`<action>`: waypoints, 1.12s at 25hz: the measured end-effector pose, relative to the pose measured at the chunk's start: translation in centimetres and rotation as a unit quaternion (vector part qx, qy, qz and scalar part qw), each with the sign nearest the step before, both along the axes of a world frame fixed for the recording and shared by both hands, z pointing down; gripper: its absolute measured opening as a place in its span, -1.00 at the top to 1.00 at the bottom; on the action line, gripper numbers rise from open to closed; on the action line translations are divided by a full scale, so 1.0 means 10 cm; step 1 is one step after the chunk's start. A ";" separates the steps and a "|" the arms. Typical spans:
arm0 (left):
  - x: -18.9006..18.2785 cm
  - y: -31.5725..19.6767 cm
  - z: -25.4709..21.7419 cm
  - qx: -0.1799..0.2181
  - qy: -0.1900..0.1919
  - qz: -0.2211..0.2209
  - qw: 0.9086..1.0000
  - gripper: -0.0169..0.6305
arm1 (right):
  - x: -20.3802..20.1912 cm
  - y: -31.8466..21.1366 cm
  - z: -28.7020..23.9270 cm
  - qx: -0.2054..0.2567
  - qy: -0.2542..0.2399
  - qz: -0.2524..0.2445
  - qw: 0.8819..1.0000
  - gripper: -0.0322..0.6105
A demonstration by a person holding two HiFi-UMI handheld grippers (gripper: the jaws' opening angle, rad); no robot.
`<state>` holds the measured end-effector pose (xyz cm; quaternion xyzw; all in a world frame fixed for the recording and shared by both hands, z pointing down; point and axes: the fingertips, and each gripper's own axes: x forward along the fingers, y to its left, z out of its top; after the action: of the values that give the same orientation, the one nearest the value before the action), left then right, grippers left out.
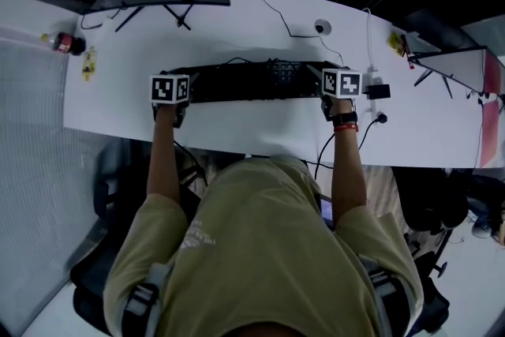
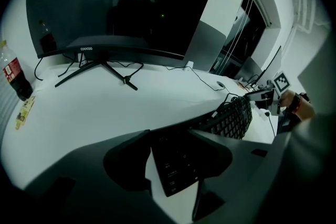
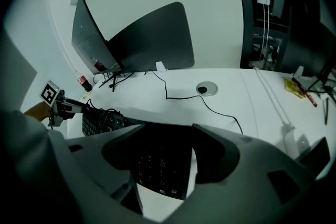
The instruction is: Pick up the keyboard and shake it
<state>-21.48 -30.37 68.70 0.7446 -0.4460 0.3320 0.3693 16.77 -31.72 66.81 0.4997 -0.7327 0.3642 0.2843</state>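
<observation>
My left gripper (image 2: 178,162) and right gripper (image 3: 157,162) have their jaws half-closed on the two ends of the keyboard (image 1: 252,81), just above the near side of the worktop (image 1: 237,28), so a hard shake could slip one shallow pinch and drop that end.

Monitor (image 2: 121,2): small white brand mark on lower bezel, reads roughly "coocaa". Bottle (image 2: 11,73): red label, print too small. Keyboard (image 2: 176,162): key legends blurred, unreadable.

One keyboard (image 1: 252,80), two tongs (image 2: 176,162) (image 3: 163,162), one bottle (image 1: 63,43), one desk (image 1: 237,130).
</observation>
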 end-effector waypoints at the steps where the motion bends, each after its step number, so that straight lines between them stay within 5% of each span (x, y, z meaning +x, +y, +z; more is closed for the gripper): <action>1: 0.00 0.00 -0.02 0.003 -0.003 0.001 1.000 0.27 | 0.00 0.00 -0.02 0.002 0.000 0.001 1.000 0.01; 28: -0.06 -0.22 -0.35 0.093 -0.045 -0.012 0.995 0.28 | 0.00 -0.17 -0.43 0.095 -0.012 0.011 0.995 0.09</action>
<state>-22.11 -32.57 65.19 0.7545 -0.5000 0.3179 0.2822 16.78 -33.42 62.46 0.5284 -0.7614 0.3021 0.2230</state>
